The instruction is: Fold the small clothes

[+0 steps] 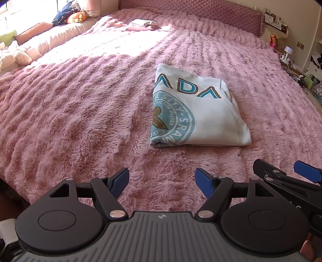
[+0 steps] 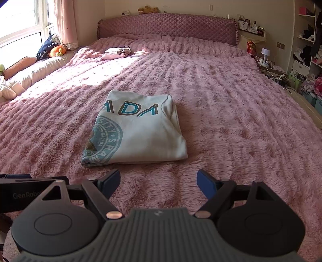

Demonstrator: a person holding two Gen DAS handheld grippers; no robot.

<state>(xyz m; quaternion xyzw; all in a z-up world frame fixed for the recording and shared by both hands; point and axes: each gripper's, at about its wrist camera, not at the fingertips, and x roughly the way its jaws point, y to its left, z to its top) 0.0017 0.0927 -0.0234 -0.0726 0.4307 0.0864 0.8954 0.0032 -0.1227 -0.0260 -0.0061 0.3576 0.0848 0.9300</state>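
1. Left wrist view: the left gripper (image 1: 162,181) hung low over the blanket (image 1: 80,104) w/ both blue fingers spread wide & nothing between them. The shirt (image 1: 201,114) lay ahead & a bit to the right, apart from the fingertips, already folded into a compact block w/ teal print on top. The right gripper (image 1: 285,173) showed at the right edge, just beside the left one; its blue tips stood apart there too.

2. Same view, room: plenty of bare blanket to the left of the shirt & between shirt and gripper. A small pile of pink clothes (image 1: 141,25) sat far off near the headboard (image 1: 191,12), well apart. Pillows & soft toys lined the left edge by the window.

3. Right wrist view: the right gripper (image 2: 159,181) was also wide open & empty, w/ the shirt (image 2: 140,137) ahead, slightly left, near edge not touching the fingers. The near edge looked thick & rounded; the left corner sagged a little.

4. Judgement: the fold looked about done. If one more fold or a tidy was wanted, best come in low, pinch all layers at the near corners together, & lift evenly so the stack didn't slide on the fluffy pile.

5. Same view, room: the bed's right edge & cluttered nightstand (image 2: 267,64) were far right; open blanket on both sides of the shirt.
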